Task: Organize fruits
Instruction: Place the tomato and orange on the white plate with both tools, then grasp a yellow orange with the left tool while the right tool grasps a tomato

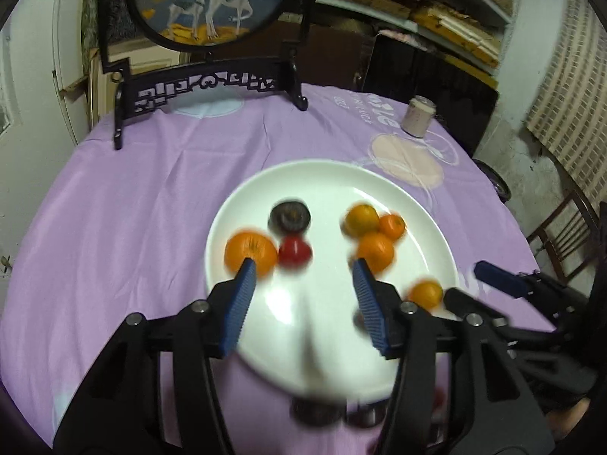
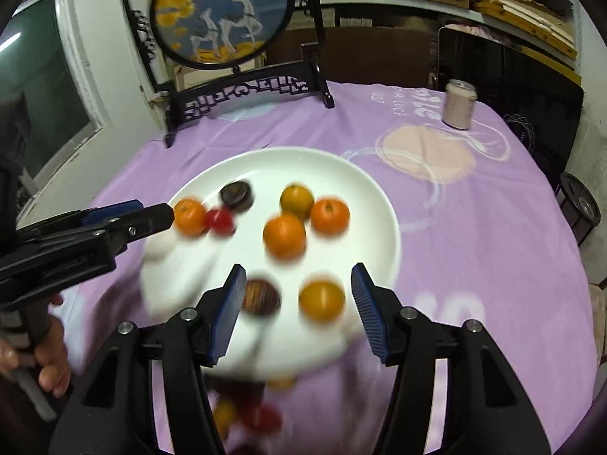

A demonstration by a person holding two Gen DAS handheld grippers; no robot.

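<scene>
Purple cloth covers the round surface (image 1: 151, 197), and a white plate (image 1: 322, 182) sits mid-cloth with the fruit on it: three oranges (image 2: 284, 240) bunched toward 2 o'clock, a big orange (image 1: 250, 252) touching a red fruit (image 1: 295, 252) at 9, a dark one (image 1: 290, 217) behind them. Left hand-held gripper (image 1: 303, 273) hangs over the near rim, jaws spread, nothing pinched. Right hand-held gripper (image 2: 297, 280) same deal, spread around a yellow fruit (image 2: 321, 300) without touching. Pink can (image 2: 459, 104) at 1 o'clock, deer screen (image 2: 224, 11) at 11.

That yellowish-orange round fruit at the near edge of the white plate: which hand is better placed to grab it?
Right, probably: yellowish-orange round fruit sits between the right gripper's open fingers.
</scene>
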